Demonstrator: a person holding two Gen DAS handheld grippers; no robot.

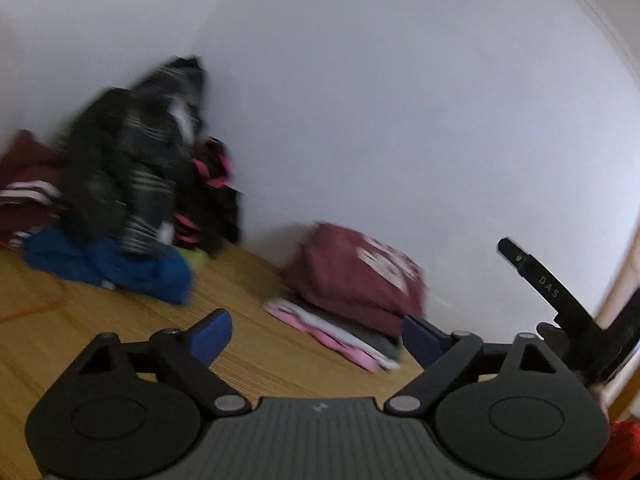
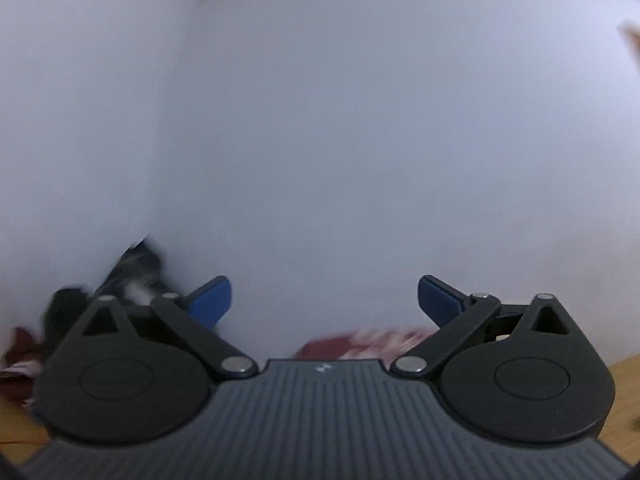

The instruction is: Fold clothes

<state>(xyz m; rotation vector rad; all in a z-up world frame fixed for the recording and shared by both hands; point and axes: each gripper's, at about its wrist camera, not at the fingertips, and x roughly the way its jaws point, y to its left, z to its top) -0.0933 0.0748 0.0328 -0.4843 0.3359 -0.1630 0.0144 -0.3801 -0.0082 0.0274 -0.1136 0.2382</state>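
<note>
Right gripper (image 2: 324,300): jaws wide apart, nothing between the 2 blue pads (image 2: 212,300).
Wall (image 2: 320,120): white, fills most of view.
Maroon garment (image 2: 360,344): low, blurred.
Dark clothes pile (image 2: 132,272): left, blurred.
Wooden surface (image 2: 624,384): bottom right.

My left wrist camera looks slightly down across the wooden floor (image 1: 248,344) toward the wall (image 1: 400,120); my right tilts higher. Both share the maroon garment (image 1: 352,276).
</note>
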